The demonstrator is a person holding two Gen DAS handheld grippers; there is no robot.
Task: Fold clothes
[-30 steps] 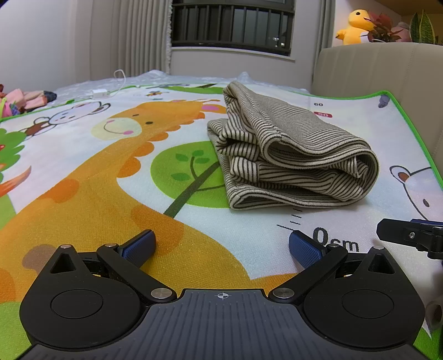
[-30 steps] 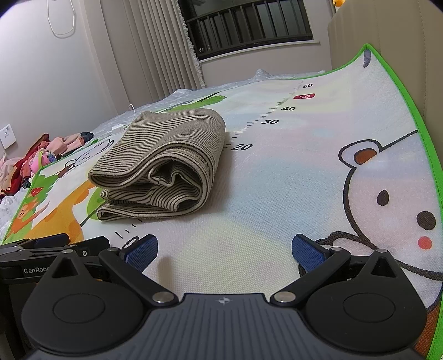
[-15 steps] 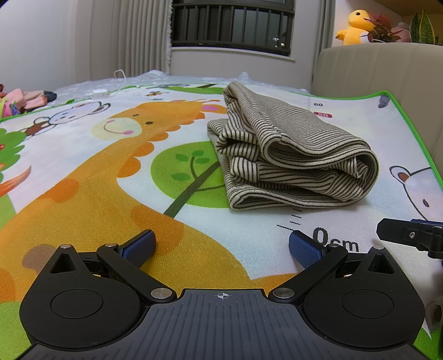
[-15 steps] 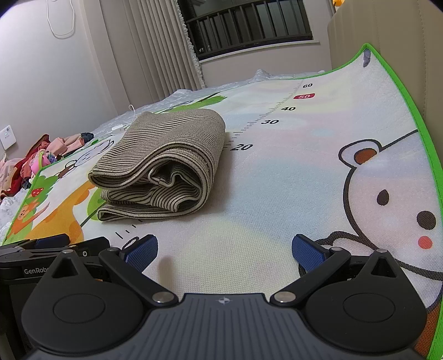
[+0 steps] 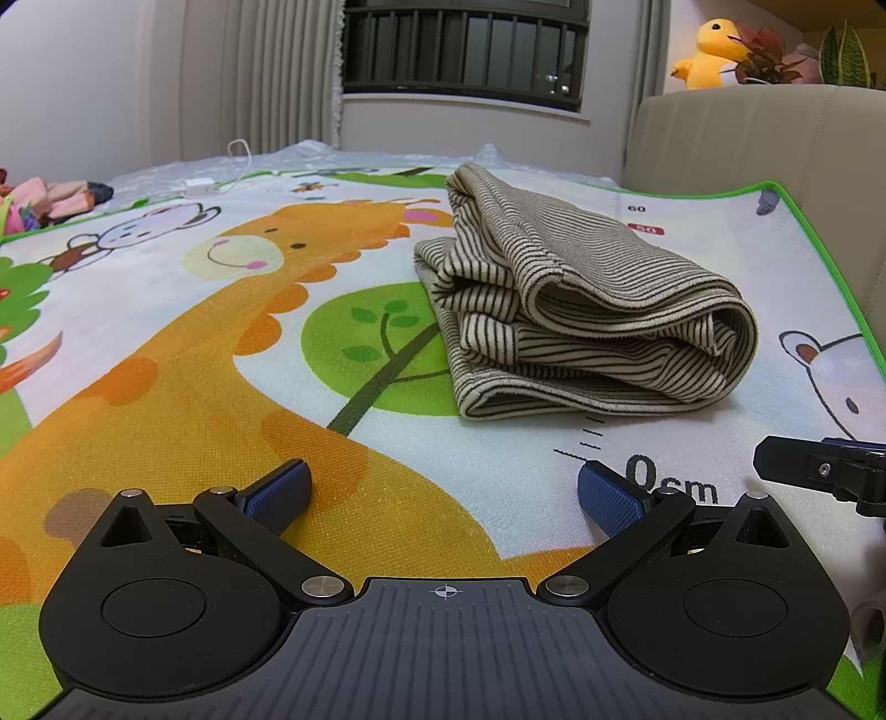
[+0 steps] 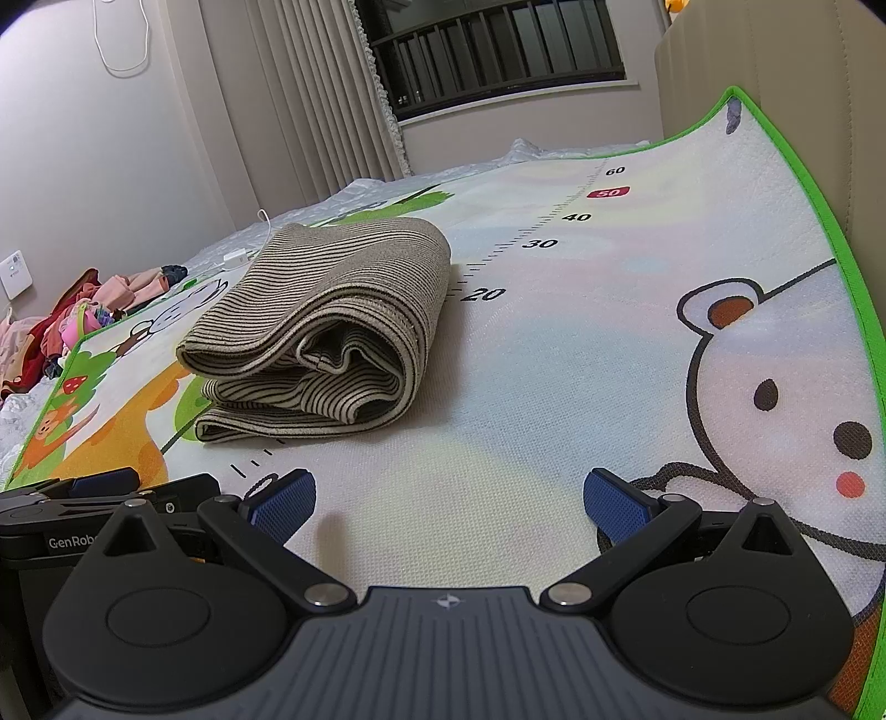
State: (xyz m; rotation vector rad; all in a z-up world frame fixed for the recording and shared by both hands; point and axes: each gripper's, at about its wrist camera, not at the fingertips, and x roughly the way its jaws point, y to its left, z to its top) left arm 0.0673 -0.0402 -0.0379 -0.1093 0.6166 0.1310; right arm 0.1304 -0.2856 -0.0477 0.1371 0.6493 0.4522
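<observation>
A beige and dark striped garment (image 5: 581, 310) lies folded into a thick bundle on the cartoon play mat (image 5: 166, 343). It also shows in the right wrist view (image 6: 332, 332), left of centre. My left gripper (image 5: 443, 493) is open and empty, low over the mat, short of the bundle. My right gripper (image 6: 448, 498) is open and empty, low over the mat, to the right of the bundle. The right gripper's tip shows at the right edge of the left wrist view (image 5: 825, 471). The left gripper shows at the lower left of the right wrist view (image 6: 105, 493).
A beige padded headboard (image 5: 747, 138) rises behind the mat's green edge on the right. A pile of pink and red clothes (image 6: 83, 310) lies off the mat's far left. A white charger and cable (image 5: 205, 183) lie at the back. A yellow plush toy (image 5: 703, 50) sits on the headboard.
</observation>
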